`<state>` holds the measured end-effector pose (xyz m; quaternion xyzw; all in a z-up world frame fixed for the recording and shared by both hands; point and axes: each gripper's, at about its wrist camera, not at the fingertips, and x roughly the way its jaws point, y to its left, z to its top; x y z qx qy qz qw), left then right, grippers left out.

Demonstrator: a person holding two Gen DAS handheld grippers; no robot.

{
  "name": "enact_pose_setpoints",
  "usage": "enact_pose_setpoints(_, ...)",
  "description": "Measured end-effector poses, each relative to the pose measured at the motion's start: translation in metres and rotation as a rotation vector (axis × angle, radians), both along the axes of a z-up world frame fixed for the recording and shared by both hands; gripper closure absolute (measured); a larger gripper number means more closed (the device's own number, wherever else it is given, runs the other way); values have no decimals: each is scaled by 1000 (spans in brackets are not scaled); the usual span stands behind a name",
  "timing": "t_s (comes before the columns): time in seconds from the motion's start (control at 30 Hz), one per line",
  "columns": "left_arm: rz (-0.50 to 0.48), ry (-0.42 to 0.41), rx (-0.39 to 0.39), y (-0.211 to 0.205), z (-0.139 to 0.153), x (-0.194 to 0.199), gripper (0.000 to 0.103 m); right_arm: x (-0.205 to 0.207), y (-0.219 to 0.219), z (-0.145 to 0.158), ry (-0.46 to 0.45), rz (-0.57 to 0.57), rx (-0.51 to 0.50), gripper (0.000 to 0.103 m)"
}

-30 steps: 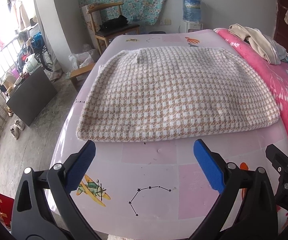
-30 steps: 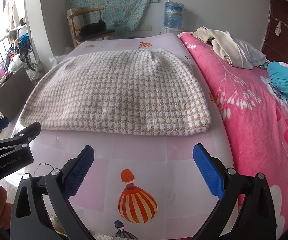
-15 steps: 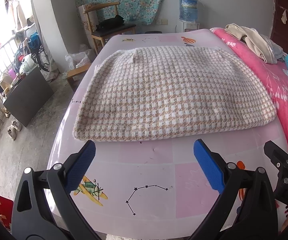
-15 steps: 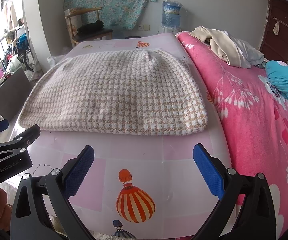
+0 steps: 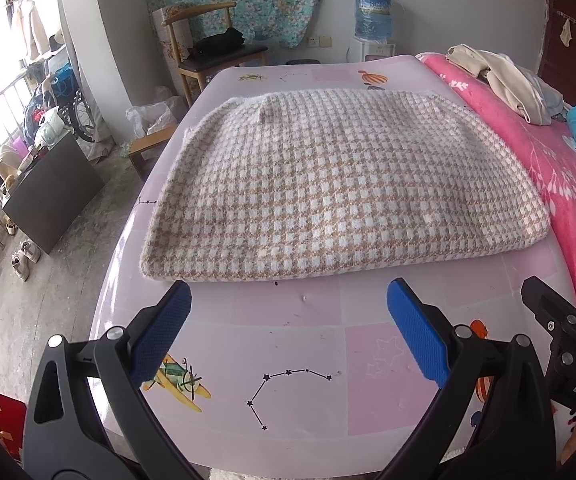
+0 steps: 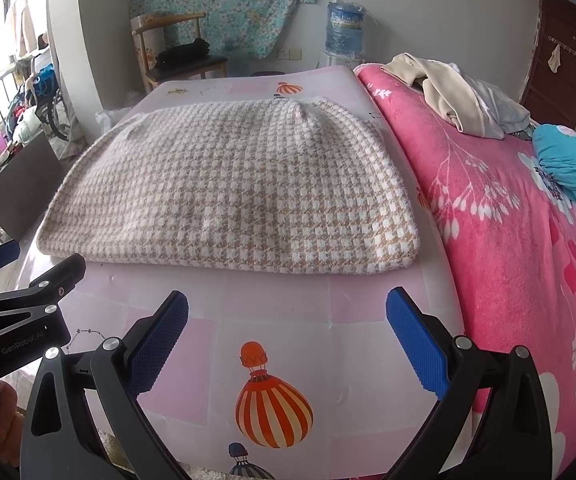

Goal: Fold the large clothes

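Observation:
A beige and white houndstooth garment lies folded in a flat rectangle on the pink patterned mat; it also shows in the right wrist view. My left gripper is open and empty, above the mat just short of the garment's near edge. My right gripper is open and empty, also short of the near edge, toward its right half. Each gripper shows at the edge of the other's view.
A pink floral blanket covers the bed to the right, with a beige clothes pile and a teal garment on it. A wooden chair and a water bottle stand behind. The mat's left edge drops to the floor.
Both grippers have drawn back slightly from the garment and risen a little; both stay open. The garment has not moved.

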<state>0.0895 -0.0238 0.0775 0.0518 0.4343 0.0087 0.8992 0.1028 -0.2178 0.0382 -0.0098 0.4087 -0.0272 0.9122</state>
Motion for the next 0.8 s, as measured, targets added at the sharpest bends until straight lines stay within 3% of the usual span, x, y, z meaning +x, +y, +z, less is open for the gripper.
enact_pose_setpoints(0.8, -1, 0, -1, -2, 0, -1, 8, 2, -3, -5, 10, -4, 2, 6)
